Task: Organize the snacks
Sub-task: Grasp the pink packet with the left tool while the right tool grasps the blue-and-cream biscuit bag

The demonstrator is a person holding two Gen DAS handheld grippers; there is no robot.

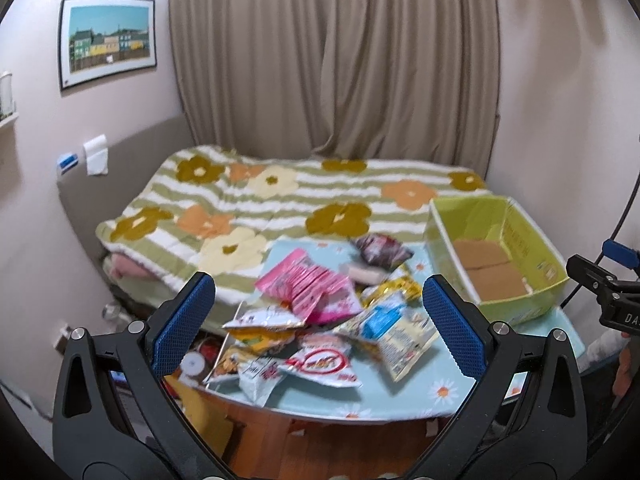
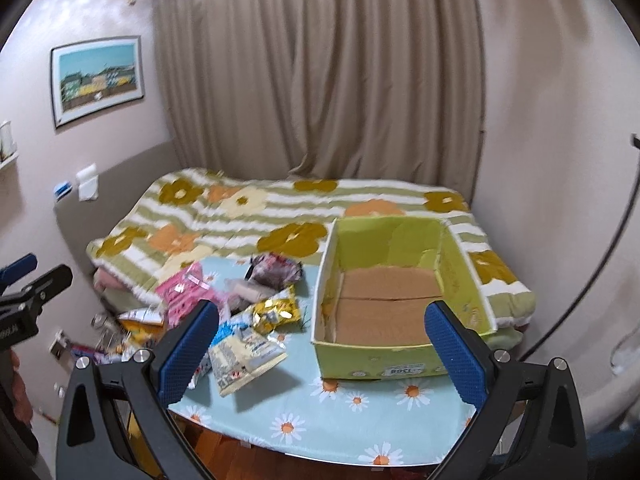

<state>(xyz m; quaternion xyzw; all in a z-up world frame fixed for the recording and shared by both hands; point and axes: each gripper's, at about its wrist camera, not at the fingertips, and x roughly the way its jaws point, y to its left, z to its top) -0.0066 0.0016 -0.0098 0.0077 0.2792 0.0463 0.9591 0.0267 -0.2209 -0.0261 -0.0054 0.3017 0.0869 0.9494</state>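
With the left gripper (image 1: 320, 312) and right gripper (image 2: 322, 342) both wide and empty, we lift the top pink packet (image 1: 308, 284) cleanly toward the green box (image 2: 400, 354) at right.

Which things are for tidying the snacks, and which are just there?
For the job:
- pile of crinkly snack packets
- open yellow-green cardboard box

Just there:
- flowered striped quilt
- beige curtain
- framed picture of houses
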